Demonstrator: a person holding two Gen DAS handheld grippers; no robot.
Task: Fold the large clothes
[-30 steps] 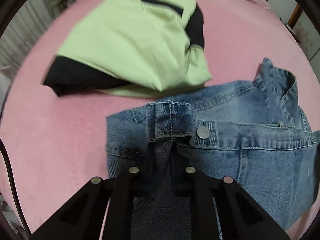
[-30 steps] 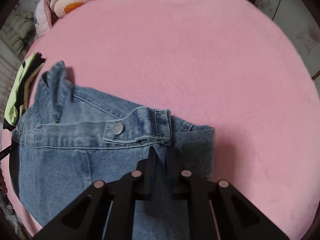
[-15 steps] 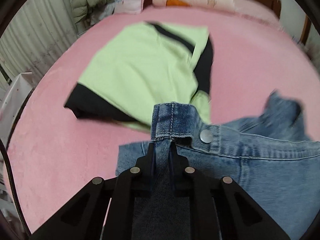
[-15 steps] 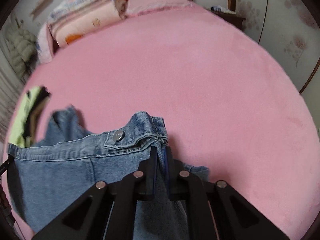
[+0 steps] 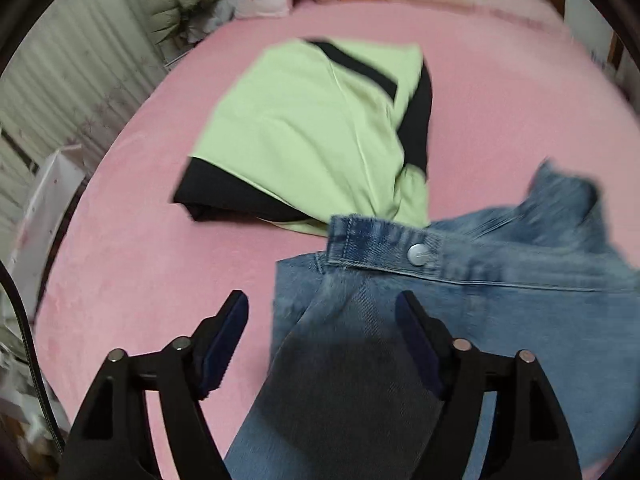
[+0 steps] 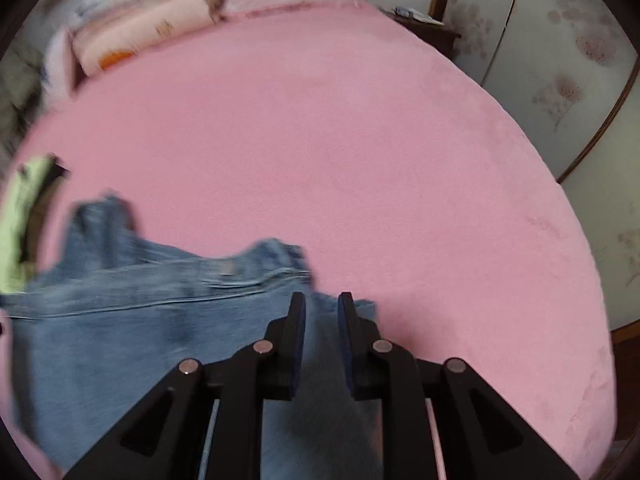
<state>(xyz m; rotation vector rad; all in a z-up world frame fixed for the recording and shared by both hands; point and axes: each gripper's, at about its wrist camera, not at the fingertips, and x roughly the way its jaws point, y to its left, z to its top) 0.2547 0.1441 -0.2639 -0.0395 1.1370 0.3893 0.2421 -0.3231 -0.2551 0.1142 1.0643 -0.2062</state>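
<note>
Faded blue denim jeans (image 5: 500,312) showing a silver button (image 5: 417,255), lime-green top (image 5: 320,136) carrying black panels, plain pink bed cover (image 6: 340,160) lying underneath, black grippers bearing dark blue pads (image 5: 224,344), wallpaper (image 6: 568,80) showing pale floral print.

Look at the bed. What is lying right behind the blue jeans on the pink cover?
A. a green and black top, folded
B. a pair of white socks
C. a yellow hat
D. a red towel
A: a folded green and black top lies on the pink cover just past the waistband of the blue jeans, and the waistband's corner overlaps its near edge.
</note>
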